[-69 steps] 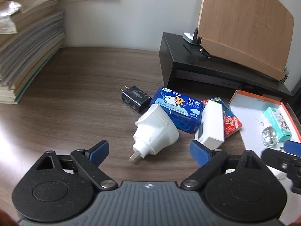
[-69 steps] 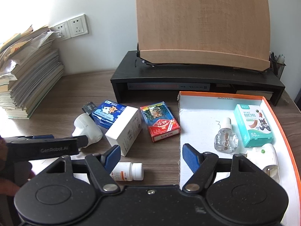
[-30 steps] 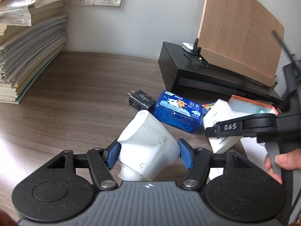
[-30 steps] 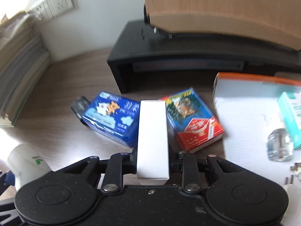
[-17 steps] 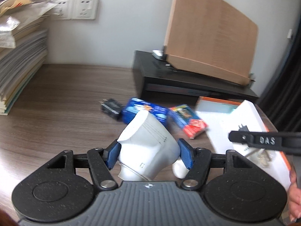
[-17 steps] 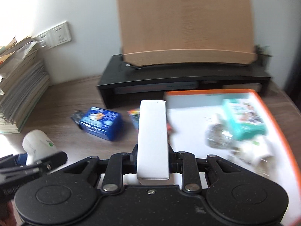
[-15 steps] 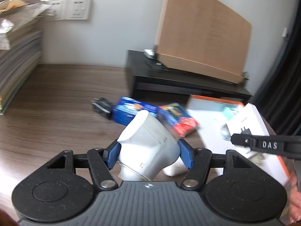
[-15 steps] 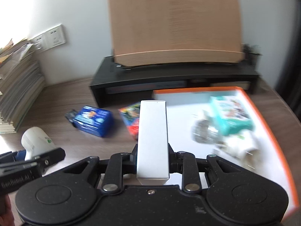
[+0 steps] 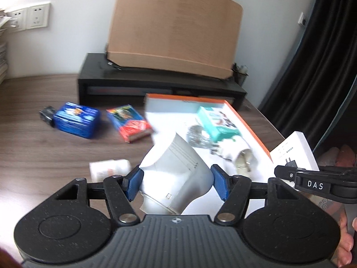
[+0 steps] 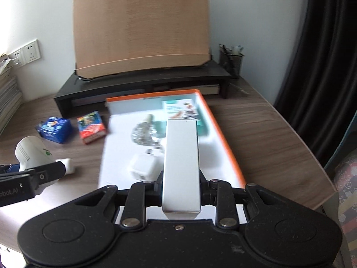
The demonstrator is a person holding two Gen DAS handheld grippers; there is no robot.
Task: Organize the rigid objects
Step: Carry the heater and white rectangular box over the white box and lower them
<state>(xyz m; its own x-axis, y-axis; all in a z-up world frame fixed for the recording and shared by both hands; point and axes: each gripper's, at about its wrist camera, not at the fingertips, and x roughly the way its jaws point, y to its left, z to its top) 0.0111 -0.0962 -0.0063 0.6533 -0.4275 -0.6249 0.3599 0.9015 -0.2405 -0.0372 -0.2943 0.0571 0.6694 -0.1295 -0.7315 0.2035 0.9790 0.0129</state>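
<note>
- The right tool (image 10: 181, 187) grips a long white box (image 10: 181, 163), its long axis pointing ahead over the orange-rimmed tray (image 10: 225, 143).
- The left tool (image 9: 175, 182) clamps a white plug adapter (image 9: 176, 176); the tray lies ahead-right.

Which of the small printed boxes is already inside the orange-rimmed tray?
The teal printed box, at the tray's far right corner. The blue box and the red card box lie on the wooden desk.

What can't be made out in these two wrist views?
- Print on the blue box and red card box: motion blur, both views.
- Glass bottle in the orange-rimmed tray: smeared, outline unclear.
- Near end of the white box in the right gripper: hidden by the gripper body.
- Prong end of the white plug adapter in the left gripper: hidden by the gripper body.
</note>
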